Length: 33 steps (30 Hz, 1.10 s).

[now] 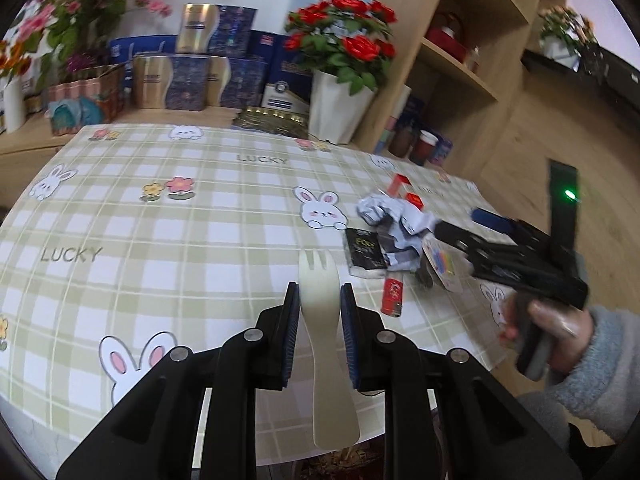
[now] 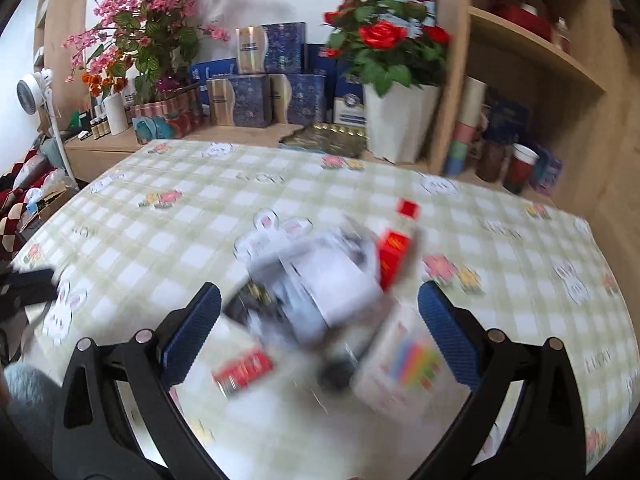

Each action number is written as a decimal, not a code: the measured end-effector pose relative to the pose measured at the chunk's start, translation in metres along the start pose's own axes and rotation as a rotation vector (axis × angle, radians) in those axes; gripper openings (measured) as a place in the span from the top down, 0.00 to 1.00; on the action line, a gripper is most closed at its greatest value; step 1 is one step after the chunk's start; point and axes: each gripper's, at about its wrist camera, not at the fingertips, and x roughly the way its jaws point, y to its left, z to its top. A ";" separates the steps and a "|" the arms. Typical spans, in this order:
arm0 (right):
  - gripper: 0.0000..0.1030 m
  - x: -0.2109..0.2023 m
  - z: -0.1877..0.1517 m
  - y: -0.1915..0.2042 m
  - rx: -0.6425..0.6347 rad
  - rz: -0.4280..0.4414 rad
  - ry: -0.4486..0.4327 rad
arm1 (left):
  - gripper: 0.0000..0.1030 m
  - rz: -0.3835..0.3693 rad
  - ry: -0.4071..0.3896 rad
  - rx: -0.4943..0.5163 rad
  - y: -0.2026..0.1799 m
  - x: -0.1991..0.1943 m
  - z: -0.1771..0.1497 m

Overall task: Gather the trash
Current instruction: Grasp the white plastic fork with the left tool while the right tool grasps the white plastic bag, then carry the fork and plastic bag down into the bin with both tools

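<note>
Holding the white fork (image 1: 319, 312) tight in the left gripper (image 1: 319, 300) above the table (image 1: 160, 220), keeping the right gripper (image 2: 320, 312) wide apart over the trash pile (image 2: 320, 292), then lowering slowly and squeezing one piece only.

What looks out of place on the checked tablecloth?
A loose heap of litter: crumpled pale paper, a black packet and a small red wrapper lie scattered near the right edge of the green-checked bunny tablecloth.
</note>
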 end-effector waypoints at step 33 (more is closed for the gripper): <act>0.94 -0.046 0.004 -0.019 0.254 0.071 -0.063 | 0.80 0.008 -0.050 -0.024 0.000 -0.060 -0.019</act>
